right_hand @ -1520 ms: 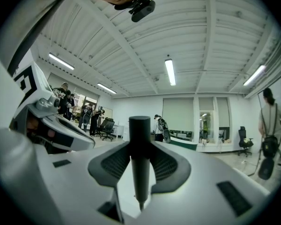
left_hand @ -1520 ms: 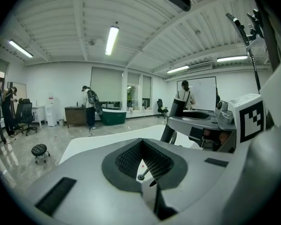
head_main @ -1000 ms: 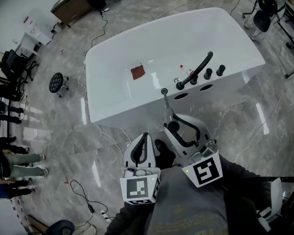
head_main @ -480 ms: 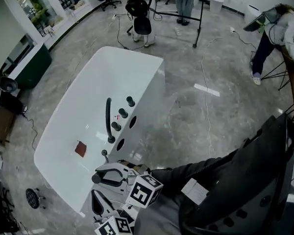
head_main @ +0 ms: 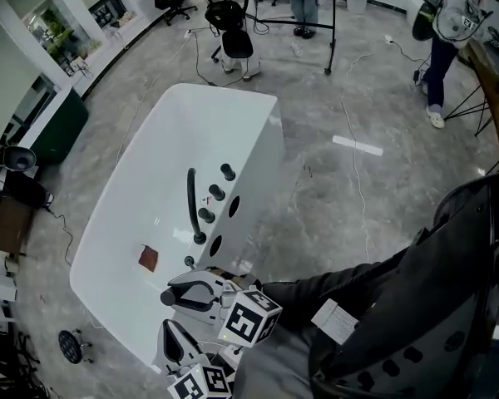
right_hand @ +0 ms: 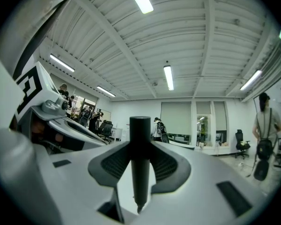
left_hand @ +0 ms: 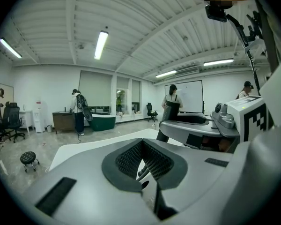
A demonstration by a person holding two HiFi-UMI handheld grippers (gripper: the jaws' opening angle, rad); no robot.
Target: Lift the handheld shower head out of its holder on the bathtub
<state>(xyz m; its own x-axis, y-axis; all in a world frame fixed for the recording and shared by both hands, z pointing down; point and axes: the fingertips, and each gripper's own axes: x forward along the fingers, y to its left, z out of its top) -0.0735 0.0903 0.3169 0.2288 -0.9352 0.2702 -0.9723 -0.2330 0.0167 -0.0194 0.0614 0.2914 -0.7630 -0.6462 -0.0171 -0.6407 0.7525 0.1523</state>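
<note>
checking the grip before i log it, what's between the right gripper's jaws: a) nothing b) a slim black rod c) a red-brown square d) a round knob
b: its own view shows the right gripper closed on the slim black stem of the handheld shower head.

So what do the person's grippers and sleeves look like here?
The left gripper and the right gripper are both white moulded shells with dark ribbed pads set in dark grey surrounds. Each carries a white cube printed with black square markers. The sleeve is long and dark.
</note>
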